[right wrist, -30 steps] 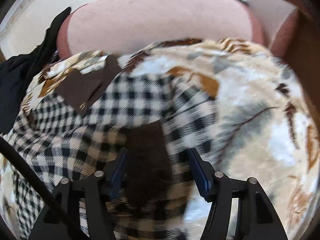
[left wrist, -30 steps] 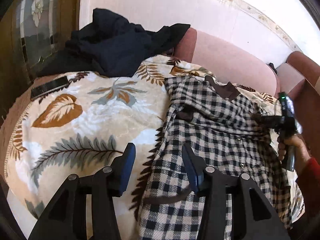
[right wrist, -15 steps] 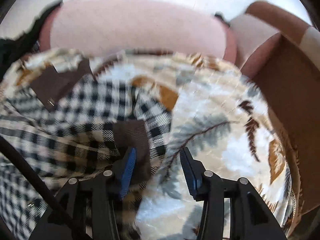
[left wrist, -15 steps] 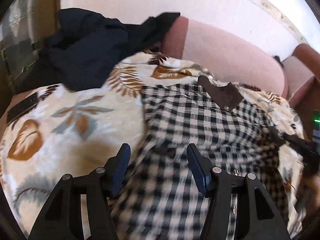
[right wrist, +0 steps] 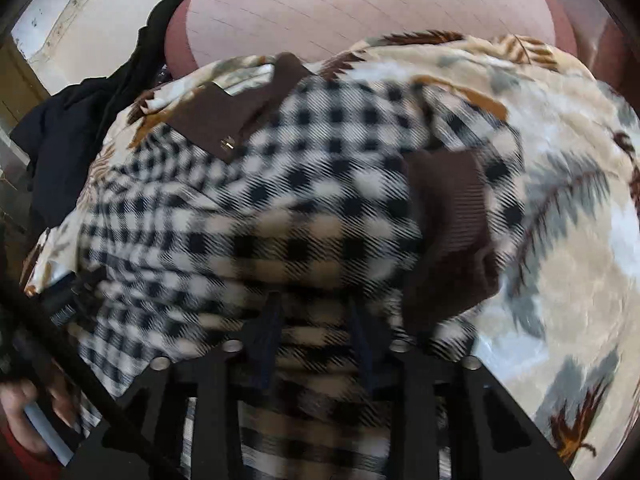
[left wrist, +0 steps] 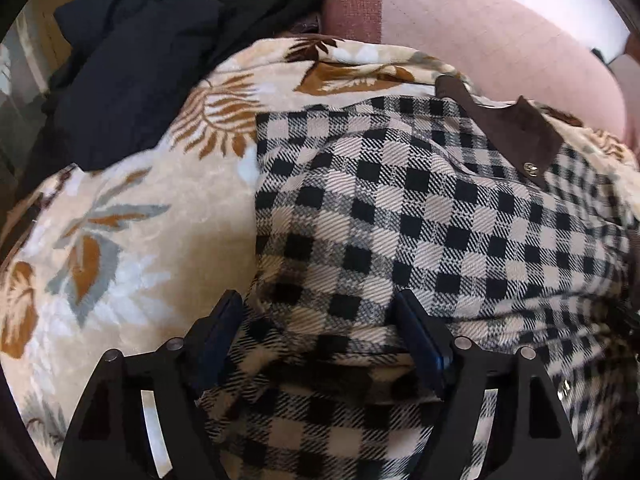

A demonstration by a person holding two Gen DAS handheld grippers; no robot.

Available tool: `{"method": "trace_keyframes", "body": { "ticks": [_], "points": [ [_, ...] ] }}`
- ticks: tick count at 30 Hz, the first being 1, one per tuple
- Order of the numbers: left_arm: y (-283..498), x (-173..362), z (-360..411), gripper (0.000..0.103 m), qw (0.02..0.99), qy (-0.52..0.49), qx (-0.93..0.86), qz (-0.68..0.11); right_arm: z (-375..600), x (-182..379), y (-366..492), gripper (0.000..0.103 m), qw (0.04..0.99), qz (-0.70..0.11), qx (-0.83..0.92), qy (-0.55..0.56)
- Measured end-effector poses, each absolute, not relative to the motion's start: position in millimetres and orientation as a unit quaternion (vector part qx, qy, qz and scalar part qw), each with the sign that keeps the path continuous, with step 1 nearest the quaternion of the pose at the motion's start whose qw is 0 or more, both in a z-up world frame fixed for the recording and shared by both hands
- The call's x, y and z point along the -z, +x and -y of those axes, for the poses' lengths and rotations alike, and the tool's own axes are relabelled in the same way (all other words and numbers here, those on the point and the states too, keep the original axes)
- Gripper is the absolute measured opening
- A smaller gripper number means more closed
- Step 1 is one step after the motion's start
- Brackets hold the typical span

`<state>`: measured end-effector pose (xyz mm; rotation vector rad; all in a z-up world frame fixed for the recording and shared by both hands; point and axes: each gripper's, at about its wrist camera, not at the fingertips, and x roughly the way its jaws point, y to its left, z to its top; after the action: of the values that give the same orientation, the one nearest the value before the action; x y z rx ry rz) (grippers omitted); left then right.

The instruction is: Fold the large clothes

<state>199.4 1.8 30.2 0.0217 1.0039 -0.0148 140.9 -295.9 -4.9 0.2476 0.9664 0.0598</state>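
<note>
A black-and-cream checked jacket (left wrist: 420, 216) with a brown collar (left wrist: 508, 128) lies on a leaf-print blanket (left wrist: 132, 216). It also shows in the right wrist view (right wrist: 280, 200), with its collar (right wrist: 240, 116) and a brown ribbed cuff (right wrist: 452, 232). My left gripper (left wrist: 320, 320) is open, its fingers astride a ridge of the jacket's cloth near the left edge. My right gripper (right wrist: 316, 320) has its fingers closed in on a fold of the jacket; that view is blurred.
A pile of dark clothes (left wrist: 132, 68) lies at the blanket's far left. A pink sofa back (left wrist: 480, 32) rises behind the jacket and also shows in the right wrist view (right wrist: 360, 8). The blanket (right wrist: 568, 240) spreads right of the jacket.
My left gripper has moved forward and down over the jacket's left side. My right gripper has swung back left onto the jacket and narrowed on a fold of it.
</note>
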Motion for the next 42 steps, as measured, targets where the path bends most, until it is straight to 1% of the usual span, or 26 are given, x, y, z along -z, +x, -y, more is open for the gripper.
{"method": "trace_keyframes", "body": {
  "ticks": [3,5,7,8,9,10,13,19,22,24,26,29,31,33,35,36,38,40,42],
  "points": [
    [186.6,-30.5,-20.2,0.078,0.876,-0.017,0.023,-0.482,301.6,-0.9,122.0,0.026,0.885,-0.454,-0.021,0.106],
    [172.5,-30.1,-29.8,0.078,0.874,-0.037,0.029,-0.484,305.2,-0.4,106.4,0.026,0.881,-0.462,-0.007,0.103],
    [155.1,-28.8,-37.6,0.078,0.872,-0.040,0.019,-0.488,309.0,1.5,92.9,0.027,0.883,-0.459,0.001,0.098],
    [147.1,-26.7,-40.3,0.078,0.870,-0.030,0.012,-0.492,309.8,1.4,83.3,0.031,0.883,-0.462,0.022,0.082],
    [136.8,-26.2,-42.1,0.078,0.872,-0.019,0.013,-0.489,313.6,4.0,75.3,0.053,0.879,-0.469,0.047,0.068],
    [126.0,-25.8,-43.5,0.078,0.874,-0.009,0.016,-0.486,319.5,8.2,63.8,0.059,0.876,-0.474,0.065,0.064],
    [94.9,-21.4,-52.2,0.078,0.873,0.004,0.018,-0.488,342.9,23.2,26.7,0.059,0.865,-0.487,0.052,0.110],
    [39.3,-21.5,-67.3,0.078,0.879,0.000,0.025,-0.476,359.9,24.0,-32.7,0.060,0.859,-0.486,0.051,0.154],
    [16.0,-22.3,-71.0,0.078,0.873,-0.015,0.021,-0.487,350.6,26.0,-53.9,0.061,0.863,-0.478,0.058,0.152],
    [-0.8,-23.4,-68.8,0.078,0.873,-0.012,0.020,-0.487,341.7,27.8,-69.3,0.064,0.865,-0.474,0.062,0.149],
    [-15.6,-23.5,-68.1,0.078,0.875,-0.012,0.022,-0.483,338.2,26.9,-85.1,0.065,0.868,-0.471,0.065,0.142],
    [-38.8,-23.6,-69.9,0.078,0.876,-0.026,0.034,-0.480,335.0,28.6,-105.8,0.068,0.870,-0.463,0.058,0.162],
    [-52.1,-23.4,-68.1,0.078,0.874,-0.019,0.045,-0.483,335.0,30.2,-118.9,0.068,0.870,-0.457,0.054,0.178],
    [-65.3,-23.4,-65.7,0.073,0.876,-0.010,0.048,-0.480,334.0,31.2,-128.1,0.068,0.870,-0.455,0.053,0.183],
    [-80.0,-24.3,-65.1,0.062,0.878,-0.010,0.050,-0.476,329.7,31.9,-136.9,0.068,0.871,-0.455,0.054,0.177],
    [-86.6,-25.1,-65.6,0.058,0.878,-0.014,0.052,-0.476,326.8,32.8,-141.4,0.068,0.871,-0.456,0.056,0.173],
    [-91.6,-25.7,-70.1,0.042,0.878,-0.024,0.055,-0.476,319.8,34.7,-150.9,0.068,0.872,-0.457,0.059,0.163],
    [-98.7,-30.1,-78.8,0.038,0.876,-0.052,0.065,-0.476,313.4,36.3,-159.3,0.069,0.873,-0.459,0.058,0.153],
    [-104.6,-39.5,-96.0,0.038,0.878,-0.096,0.079,-0.461,308.7,36.8,-165.5,0.070,0.873,-0.459,0.053,0.153]
  ]
}}
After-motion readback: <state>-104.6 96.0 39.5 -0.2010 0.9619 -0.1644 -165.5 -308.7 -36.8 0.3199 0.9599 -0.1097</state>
